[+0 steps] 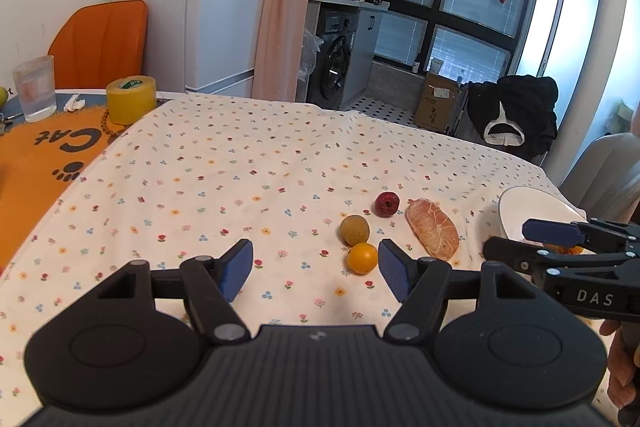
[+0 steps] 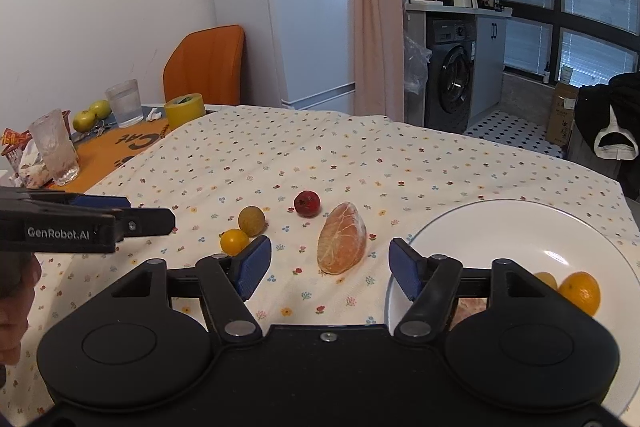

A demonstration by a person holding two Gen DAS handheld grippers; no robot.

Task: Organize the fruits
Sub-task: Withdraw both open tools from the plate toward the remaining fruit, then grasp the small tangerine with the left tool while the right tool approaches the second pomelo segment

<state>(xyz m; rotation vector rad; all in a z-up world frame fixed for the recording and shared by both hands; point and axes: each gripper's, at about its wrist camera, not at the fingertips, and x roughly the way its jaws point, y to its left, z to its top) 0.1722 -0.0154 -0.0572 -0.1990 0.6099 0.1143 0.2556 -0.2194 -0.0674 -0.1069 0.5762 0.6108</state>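
While both tongs hang spread and empty over the counter (image 2: pixel 360 155), its flowered cloth carries a yellow fruit (image 2: pixel 234 241), brown fruit (image 2: pixel 252 220), red fruit (image 2: pixel 307 203) and peeled citrus piece (image 2: pixel 342 239) near the right edge. Left tongs (image 1: pixel 316 269), right tongs (image 2: pixel 330 267). Washing machine (image 2: pixel 452 79) behind. Only the right view shows the whole plate (image 2: pixel 500 227) holding an orange (image 2: pixel 581 291).

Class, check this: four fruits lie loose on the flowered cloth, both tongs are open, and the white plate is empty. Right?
Not quite: the round white plate is not empty. The right wrist view shows a small orange citrus fruit on it, among others. The rest stands.
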